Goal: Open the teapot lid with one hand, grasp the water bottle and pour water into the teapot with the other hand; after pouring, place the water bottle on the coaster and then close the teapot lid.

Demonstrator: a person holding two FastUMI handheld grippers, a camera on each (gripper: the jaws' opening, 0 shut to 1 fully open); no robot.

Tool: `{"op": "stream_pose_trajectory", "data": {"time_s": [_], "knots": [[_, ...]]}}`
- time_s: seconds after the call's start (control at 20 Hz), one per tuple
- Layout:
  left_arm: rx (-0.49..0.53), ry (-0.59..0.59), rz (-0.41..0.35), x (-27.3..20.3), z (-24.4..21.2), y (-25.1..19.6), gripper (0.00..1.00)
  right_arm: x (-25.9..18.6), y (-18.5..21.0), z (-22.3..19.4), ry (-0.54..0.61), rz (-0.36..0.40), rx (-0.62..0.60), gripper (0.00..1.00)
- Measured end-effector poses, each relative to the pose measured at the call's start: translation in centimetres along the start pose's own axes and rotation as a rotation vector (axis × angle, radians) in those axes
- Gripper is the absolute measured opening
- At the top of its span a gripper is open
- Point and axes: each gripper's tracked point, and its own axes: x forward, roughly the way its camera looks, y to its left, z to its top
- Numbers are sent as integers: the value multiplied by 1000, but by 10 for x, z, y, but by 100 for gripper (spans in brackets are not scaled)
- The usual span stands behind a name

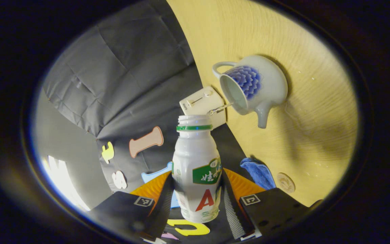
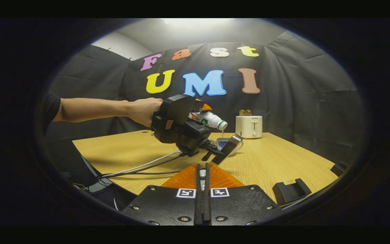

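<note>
In the left gripper view, the left gripper has its two fingers pressed against the sides of the water bottle, which sits between them with its open, capless mouth pointing forward, away from the fingers. Beyond the bottle's mouth and to the right of it, the teapot stands on the worktop with its lid off and its opening bare; its spout points back toward the fingers. A toaster stands just past the bottle's mouth, beside the teapot. To the right of the right finger lie a blue cloth and, just beside it, a round coaster.

In the right gripper view, the right gripper has its fingers closed together around a small pale piece; whether it is the teapot lid, I cannot tell. Ahead of these fingers, a hand holds the left gripper with the bottle tilted mouth-down just above the teapot. A black holder rests on the worktop to the right of the fingers
</note>
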Motion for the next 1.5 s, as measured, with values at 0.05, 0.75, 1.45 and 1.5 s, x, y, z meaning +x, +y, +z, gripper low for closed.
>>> {"op": "stream_pose_trajectory", "data": {"time_s": [0.05,0.75,1.45,1.5], "knots": [[6,-3,4,0,0,1,82,1,0,0,2,1,2,1],[-97,-39,-34,4,10,-15,78,0,0,1,6,2,6,1],[-185,-69,-196,7,23,-64,78,2,-3,-4,23,-1,18,1],[-233,-81,-211,5,26,-67,83,2,-3,-4,24,-2,18,1]]}}
